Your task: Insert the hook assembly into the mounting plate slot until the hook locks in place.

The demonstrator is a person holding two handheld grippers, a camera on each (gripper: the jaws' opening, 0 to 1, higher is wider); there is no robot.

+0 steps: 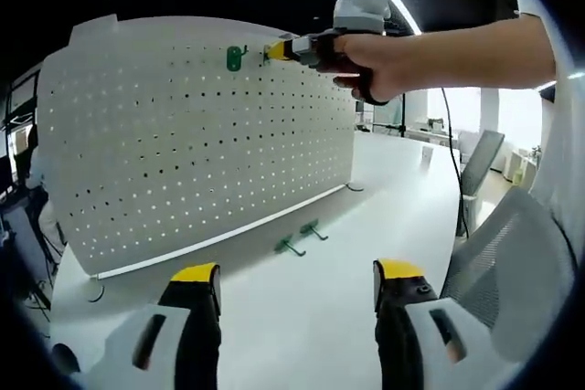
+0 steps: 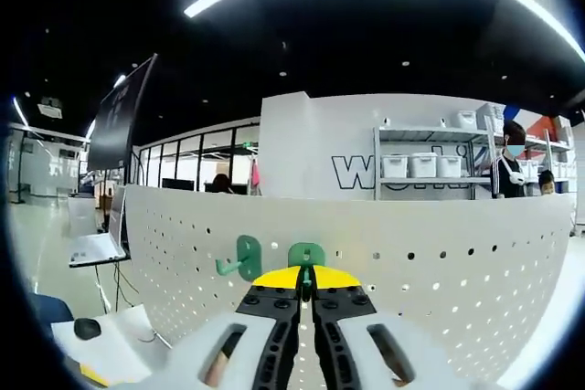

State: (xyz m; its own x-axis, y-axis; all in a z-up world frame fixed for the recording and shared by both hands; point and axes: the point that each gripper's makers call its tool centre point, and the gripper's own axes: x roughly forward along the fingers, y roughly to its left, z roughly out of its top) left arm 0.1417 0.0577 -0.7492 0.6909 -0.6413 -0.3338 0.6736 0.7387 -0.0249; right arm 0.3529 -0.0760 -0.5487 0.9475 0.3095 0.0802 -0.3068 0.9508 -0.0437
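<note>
White pegboard (image 2: 439, 253) stands on the table (image 1: 311, 308); right tool (image 2: 306, 278), jaws pinching a green hook (image 2: 306, 255), apparently seats it at 12 o'clock; left tool (image 1: 297, 280) spread, idle.

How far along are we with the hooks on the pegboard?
One green plastic hook already hangs on the white perforated pegboard. The right gripper is pressing a second green hook to the board; locking is unconfirmed. Two more green hooks wait on the white table; the left gripper is open.
</note>
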